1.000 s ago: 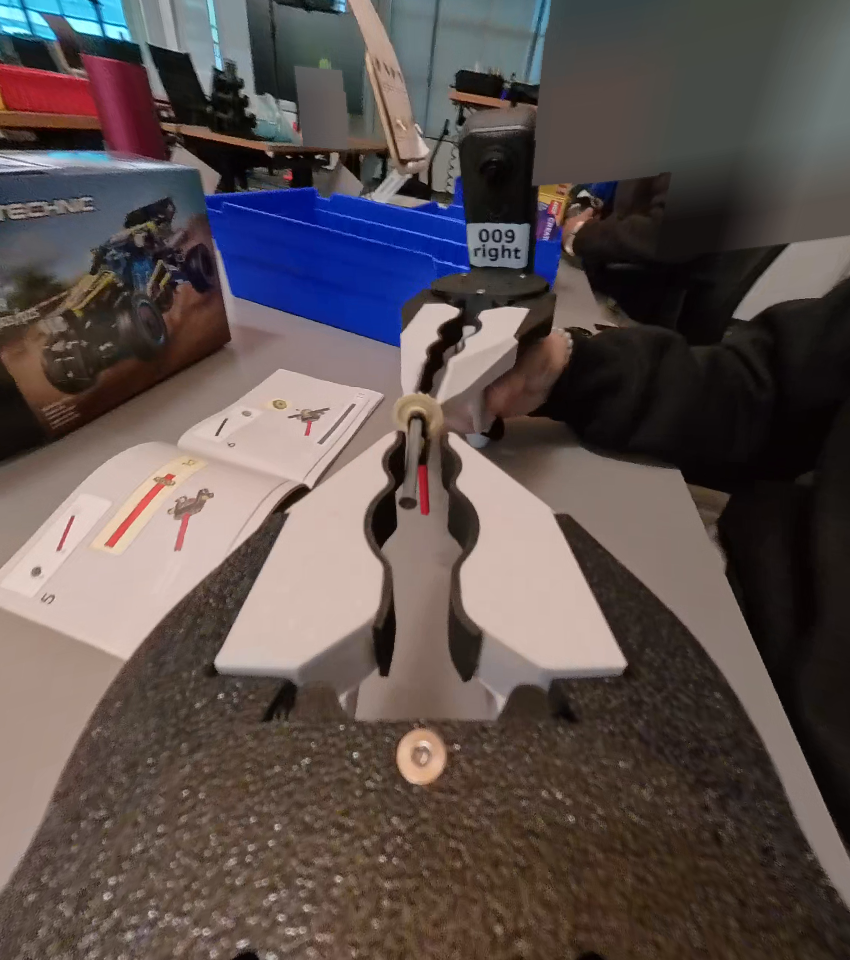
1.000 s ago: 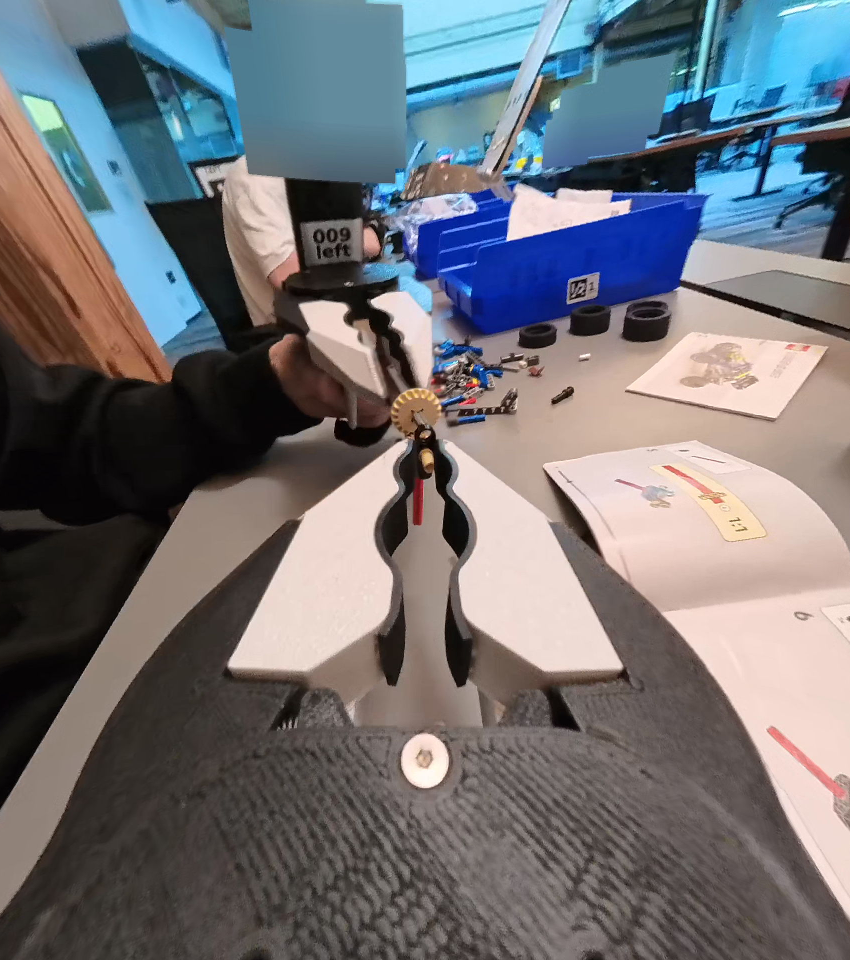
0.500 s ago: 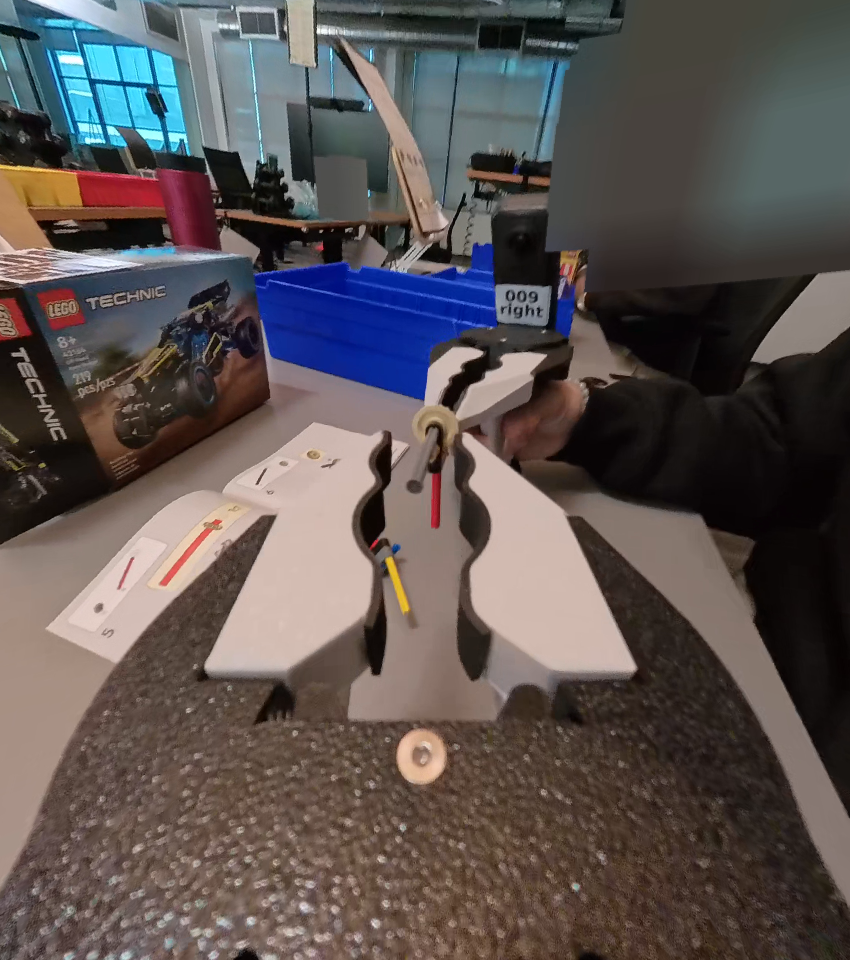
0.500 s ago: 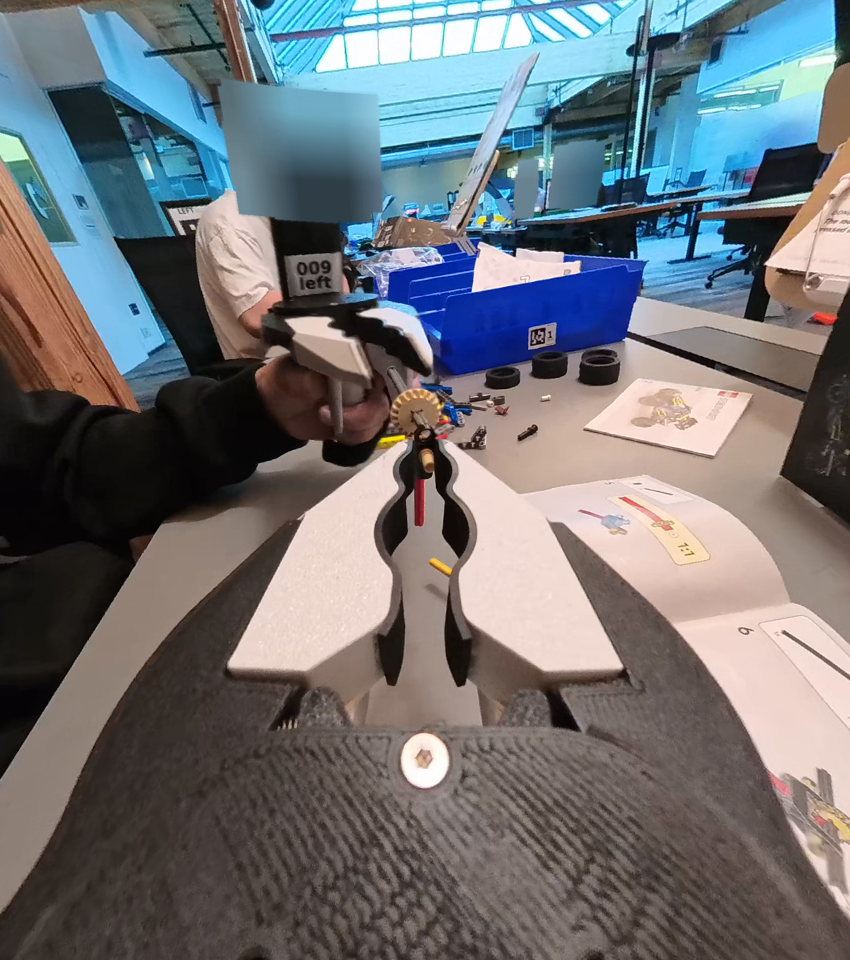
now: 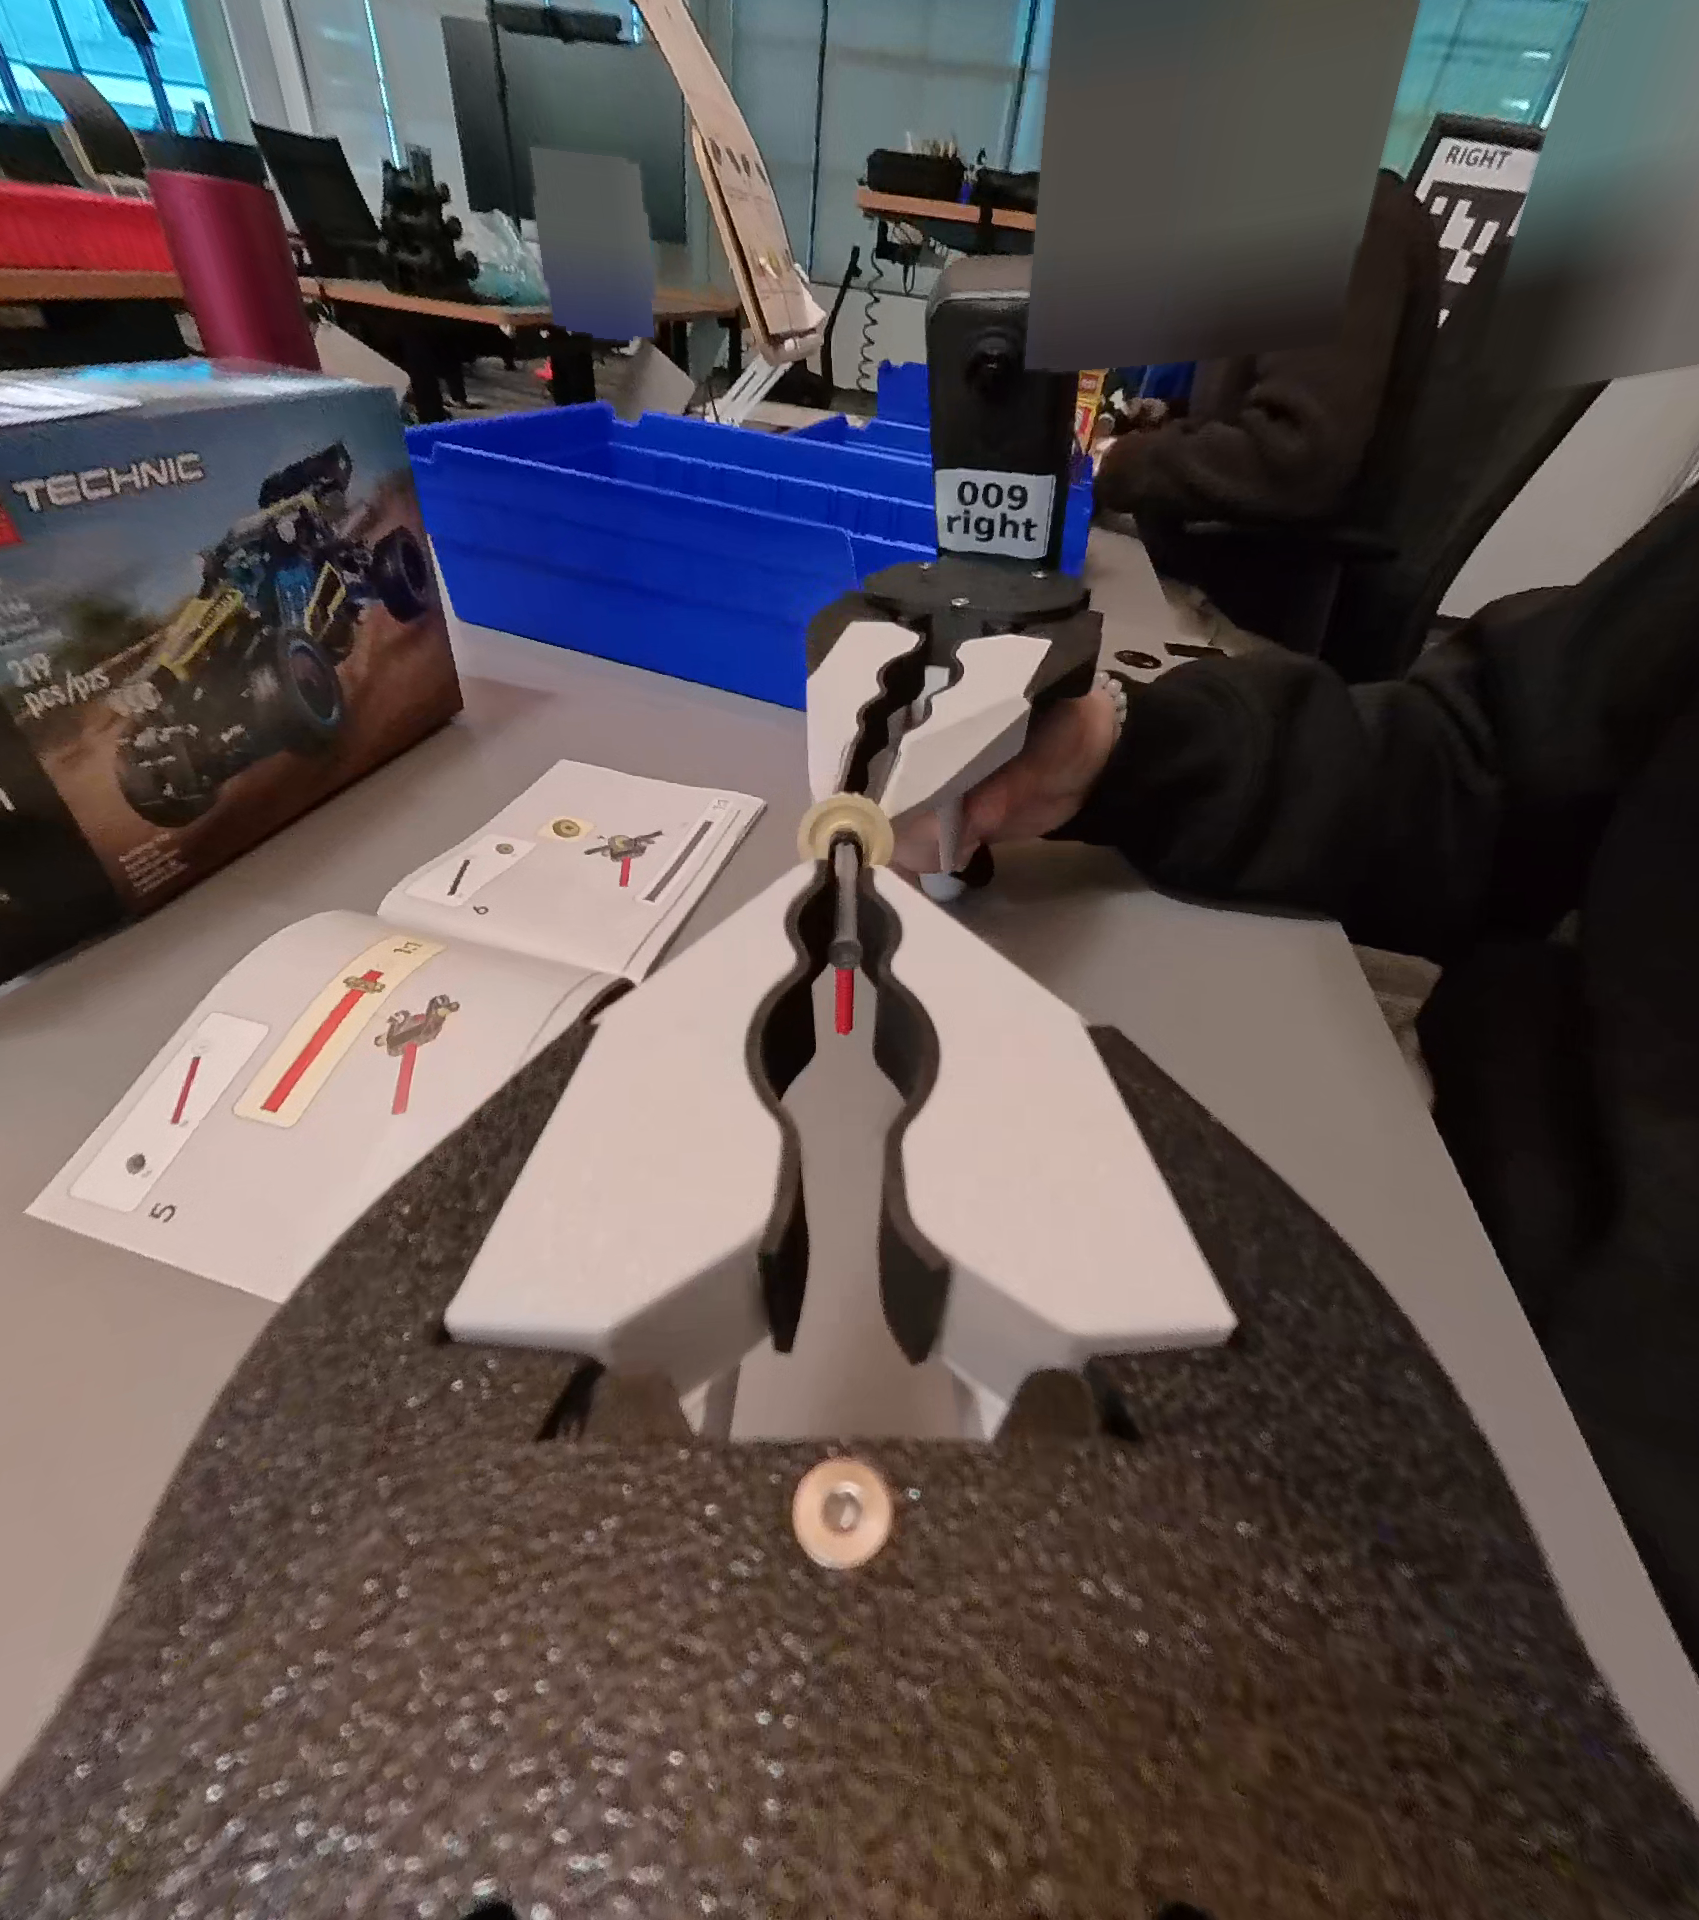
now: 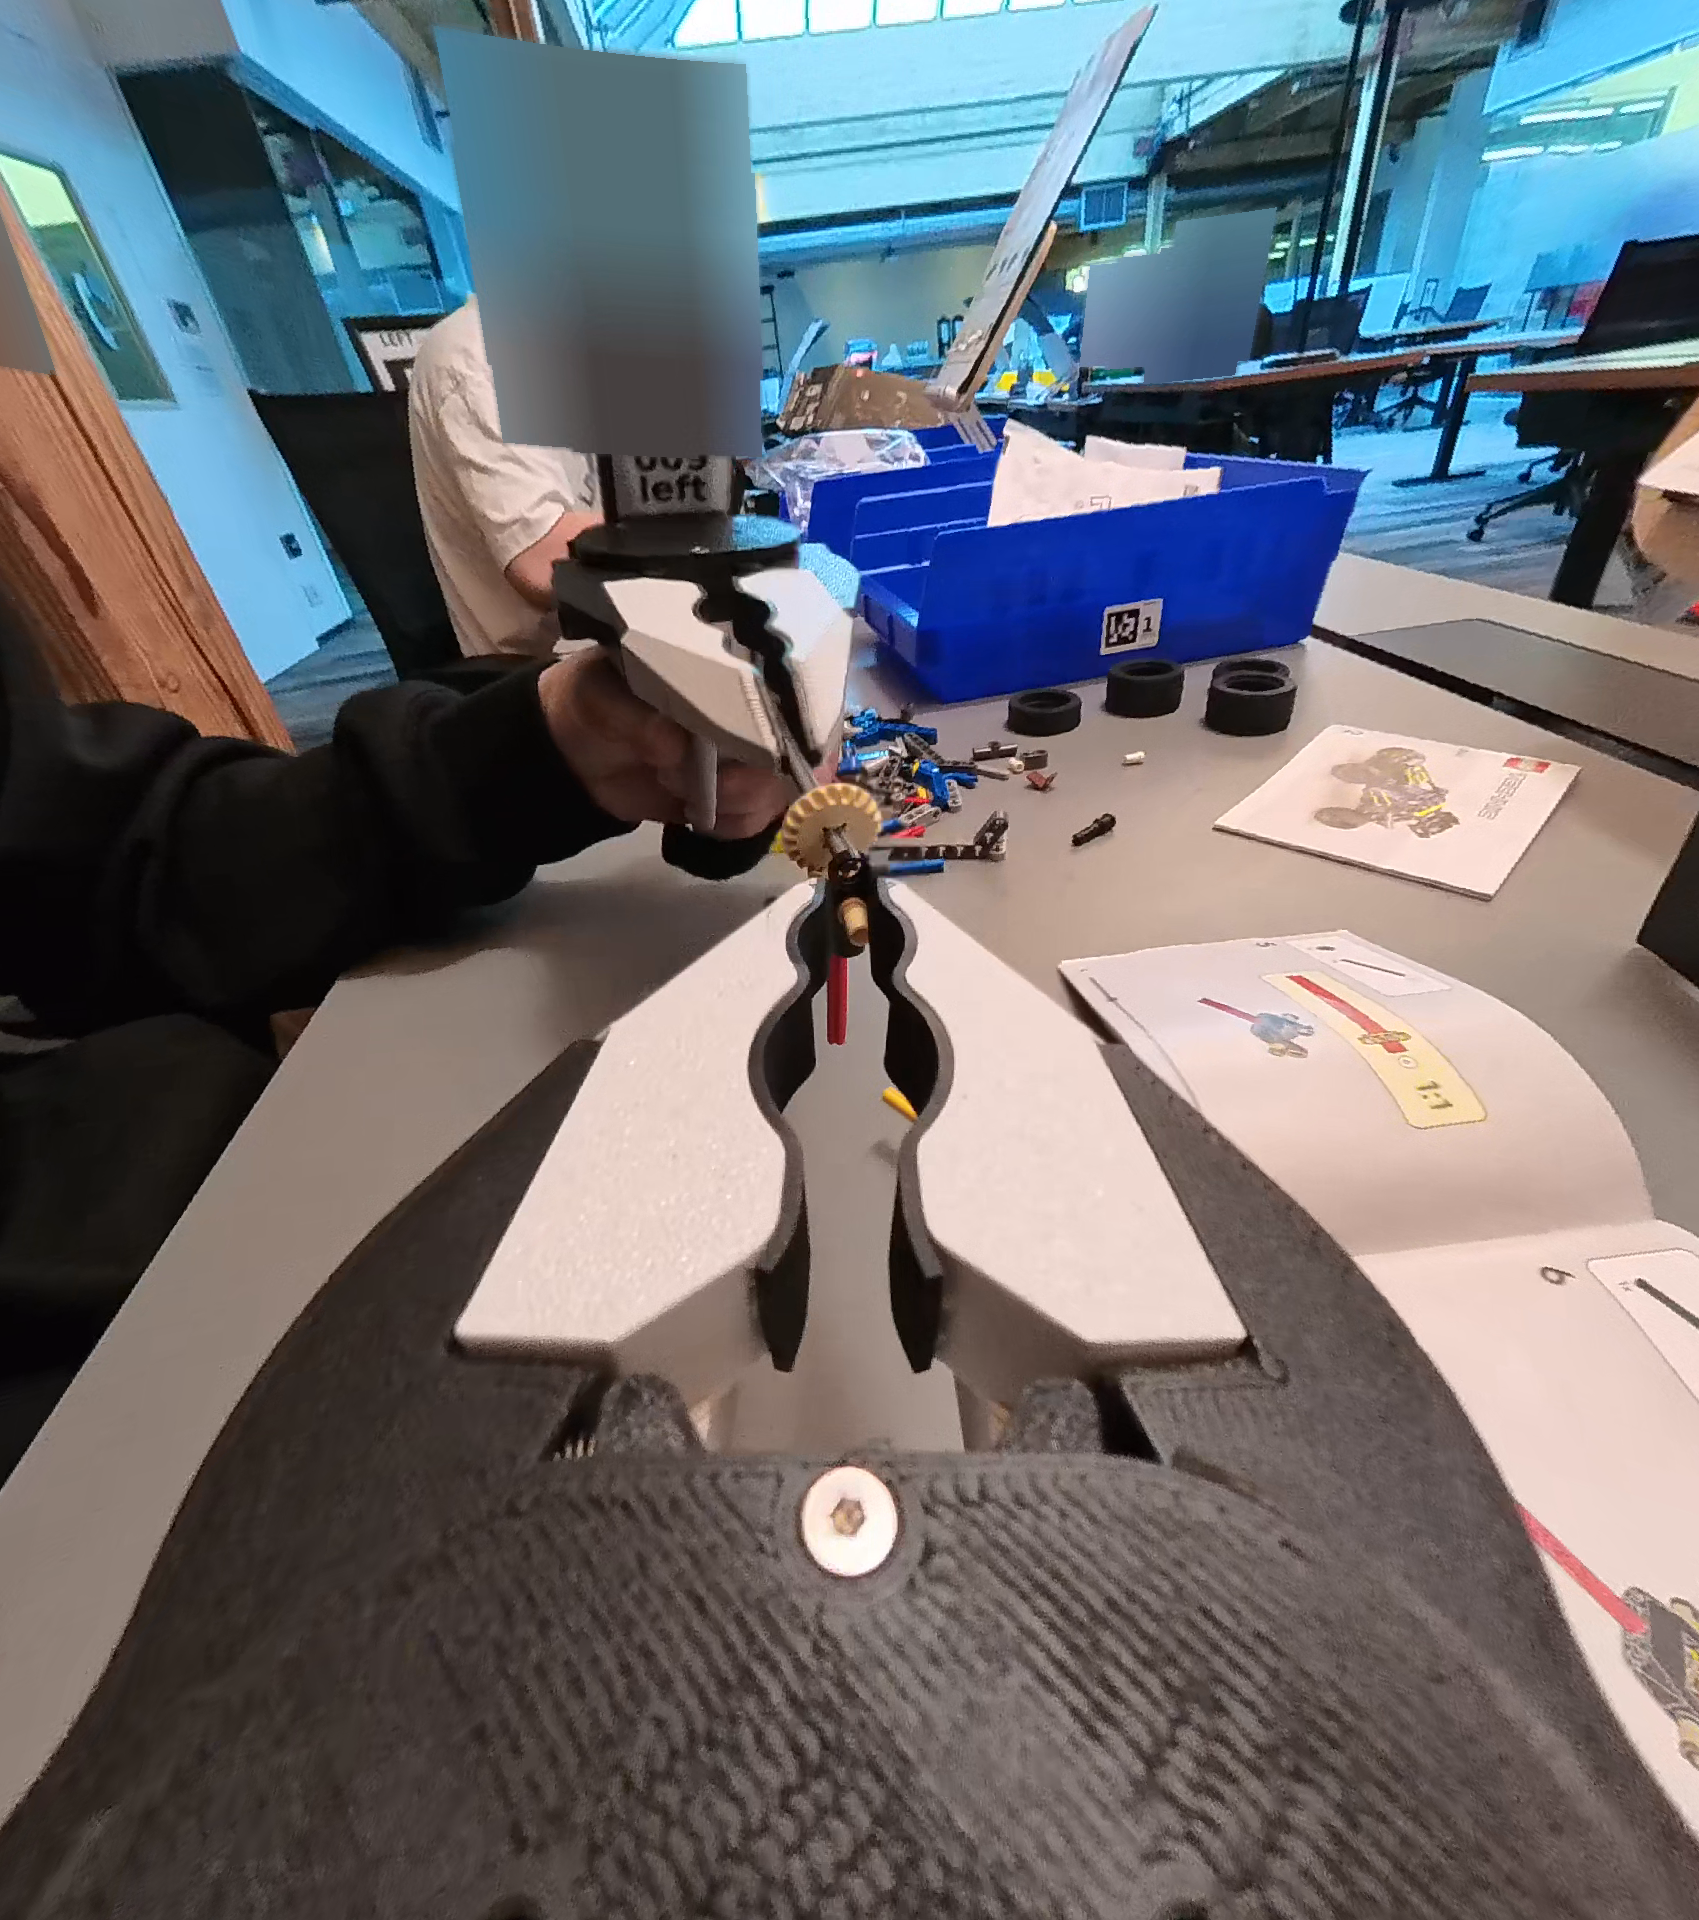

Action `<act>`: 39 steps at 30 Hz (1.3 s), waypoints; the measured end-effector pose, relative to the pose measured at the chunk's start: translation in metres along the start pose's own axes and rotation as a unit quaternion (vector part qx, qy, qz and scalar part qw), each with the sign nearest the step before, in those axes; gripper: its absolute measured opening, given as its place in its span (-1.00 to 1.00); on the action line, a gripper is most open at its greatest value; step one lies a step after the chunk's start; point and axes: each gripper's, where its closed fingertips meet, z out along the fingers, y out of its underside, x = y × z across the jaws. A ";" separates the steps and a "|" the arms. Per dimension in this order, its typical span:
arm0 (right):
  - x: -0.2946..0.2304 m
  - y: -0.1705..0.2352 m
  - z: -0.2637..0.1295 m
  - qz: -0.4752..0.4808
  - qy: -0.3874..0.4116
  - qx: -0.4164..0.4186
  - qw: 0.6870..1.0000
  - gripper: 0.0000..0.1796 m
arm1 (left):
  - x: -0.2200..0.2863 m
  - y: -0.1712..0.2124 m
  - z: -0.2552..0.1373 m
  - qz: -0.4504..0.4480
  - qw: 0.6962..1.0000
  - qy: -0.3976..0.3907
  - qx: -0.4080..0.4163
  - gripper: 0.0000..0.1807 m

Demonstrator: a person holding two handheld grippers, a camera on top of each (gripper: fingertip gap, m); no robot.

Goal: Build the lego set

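Left gripper (image 5: pixel 843 894): clenched on a dark grey rod (image 5: pixel 845 896) at its fingertips; the rod points forward along the fingers; held above the table (image 5: pixel 1188 997)
Right gripper (image 6: pixel 840 902): clenched on a small black piece (image 6: pixel 843 896) with a tan peg (image 6: pixel 855 923) and a red rod (image 6: pixel 837 1000) hanging down between the fingers; tip to tip with the left one
Gear (image 6: pixel 832 821): tan, toothed, seated on the grey rod right where the two grippers meet; in the left wrist view it shows as a pale disc (image 5: pixel 845 829)
Hands: each grips a handle from below, black sleeves reaching in from the table edge; left hand (image 6: pixel 647 748), right hand (image 5: pixel 1021 800)
Yellow piece (image 6: pixel 899 1101): lies on the table under the right gripper, seen through the finger gap; only the right wrist view shows it
Booklet (image 5: pixel 388 997): open flat on the table, just beside both grippers
Blue bins (image 6: pixel 1084 582): at the far table edge; one holds white papers (image 6: pixel 1094 483); contents of the others cannot be told
Right wrist view only: a heap of small loose parts (image 6: pixel 918 769) near the left hand, three black tyres (image 6: pixel 1146 694) before the bins, a second closed booklet (image 6: pixel 1396 805)
Left wrist view only: the set's box (image 5: pixel 149 613) standing left of the open booklet
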 end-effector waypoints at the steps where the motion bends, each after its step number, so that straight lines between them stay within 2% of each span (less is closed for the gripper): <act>1: 0.000 0.001 0.001 -0.001 0.000 -0.005 1.000 -0.95 | 0.001 0.001 -0.001 -0.006 1.000 0.005 -0.003 -0.98; 7: -0.002 0.001 -0.002 0.012 -0.016 -0.003 1.000 -0.95 | 0.003 -0.001 0.002 -0.023 1.000 0.012 0.003 -0.98; 17: 0.001 -0.006 -0.005 0.006 -0.004 0.023 1.000 -0.95 | -0.001 -0.010 0.006 -0.142 0.989 0.013 0.044 -0.98; 24: 0.002 -0.007 -0.004 0.004 -0.001 0.025 1.000 -0.95 | -0.003 -0.012 0.006 -0.163 0.985 0.012 0.061 -0.98; 33: 0.004 -0.017 -0.007 0.030 -0.005 0.069 0.997 -0.95 | -0.006 -0.021 0.007 -0.231 0.963 0.041 0.135 -0.98; 35: 0.006 -0.018 -0.007 0.030 0.004 0.076 0.997 -0.95 | -0.009 -0.019 0.007 -0.220 0.966 0.028 0.130 -0.97; 39: 0.006 -0.017 -0.005 0.007 0.009 0.068 0.998 -0.95 | -0.012 -0.009 0.004 -0.132 0.988 -0.021 0.072 -0.89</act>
